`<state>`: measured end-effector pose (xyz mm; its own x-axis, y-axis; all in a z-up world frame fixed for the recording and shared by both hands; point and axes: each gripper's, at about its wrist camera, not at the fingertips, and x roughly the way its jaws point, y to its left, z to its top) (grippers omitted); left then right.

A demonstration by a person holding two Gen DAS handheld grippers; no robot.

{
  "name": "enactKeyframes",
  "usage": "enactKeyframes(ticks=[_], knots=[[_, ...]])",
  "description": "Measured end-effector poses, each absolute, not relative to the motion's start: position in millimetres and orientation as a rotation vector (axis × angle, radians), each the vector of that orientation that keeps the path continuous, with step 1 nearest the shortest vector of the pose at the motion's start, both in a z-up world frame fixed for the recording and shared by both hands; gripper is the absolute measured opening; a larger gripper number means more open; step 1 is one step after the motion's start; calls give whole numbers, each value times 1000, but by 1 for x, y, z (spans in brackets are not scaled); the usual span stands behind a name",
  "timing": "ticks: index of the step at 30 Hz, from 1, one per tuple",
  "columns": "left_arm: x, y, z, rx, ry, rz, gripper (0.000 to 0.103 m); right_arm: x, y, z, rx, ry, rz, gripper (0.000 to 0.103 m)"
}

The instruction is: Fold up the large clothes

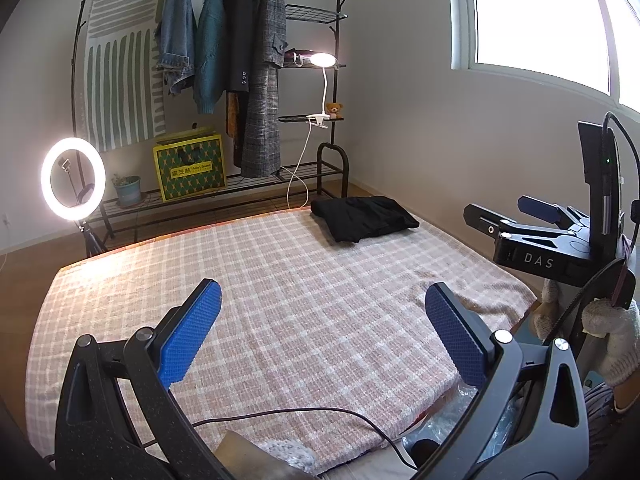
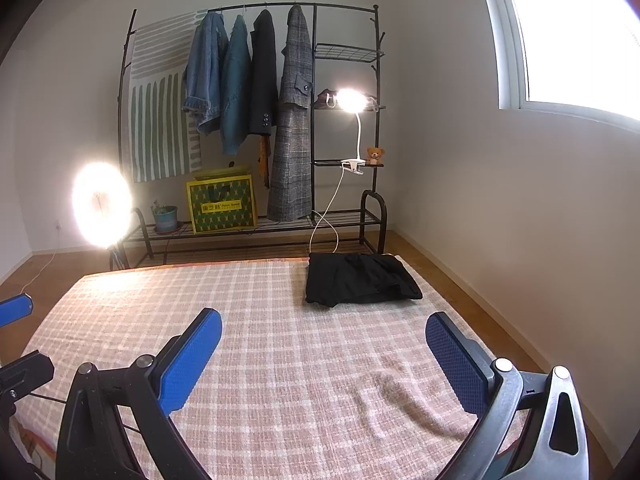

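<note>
A: Where is the garment?

B: The folded black garment [image 2: 360, 280] lies at about one o'clock on the plaid pink blanket [image 2: 280, 360], near its far edge, just in front of the black clothes rack [image 2: 256, 120]. In the left wrist view it sits in the same far spot [image 1: 362, 217].

A: And the claws?

B: The left claw [image 1: 320, 332] is spread wide, its blue pads [image 1: 192, 336] well apart, with nothing between them but blanket [image 1: 280, 300]. The right claw [image 2: 324, 360] is spread just as wide and empty, hanging over the blanket near a soft wrinkle at five o'clock.

A: Anything else in view?

B: From the left wrist camera the right claw [image 1: 516, 216] shows at three o'clock, gripped by a hand in a white knit glove [image 1: 612, 340]. A lit ring light [image 1: 73, 179] stands at nine o'clock, and a yellow-green box [image 1: 190, 168] rests on the rack's bottom shelf.
</note>
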<state>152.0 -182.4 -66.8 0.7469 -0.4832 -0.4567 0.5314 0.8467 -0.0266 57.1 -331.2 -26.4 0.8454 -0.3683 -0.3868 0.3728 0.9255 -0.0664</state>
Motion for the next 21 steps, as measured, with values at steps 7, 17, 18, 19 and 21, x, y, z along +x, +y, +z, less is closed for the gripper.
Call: enactKeyframes(ticks=[7, 17, 18, 19, 21], knots=[[150, -184, -67, 104, 465, -552, 103, 57, -329, -27, 14, 406, -388, 103], [150, -182, -66, 104, 463, -554, 103, 59, -327, -26, 7, 413, -379, 103], [150, -183, -66, 103, 463, -556, 103, 59, -327, -26, 8, 413, -379, 103], [150, -183, -66, 105, 463, -554, 103, 59, -327, -26, 8, 414, -380, 103], [149, -183, -66, 104, 463, -554, 103, 60, -326, -26, 8, 414, -378, 103]])
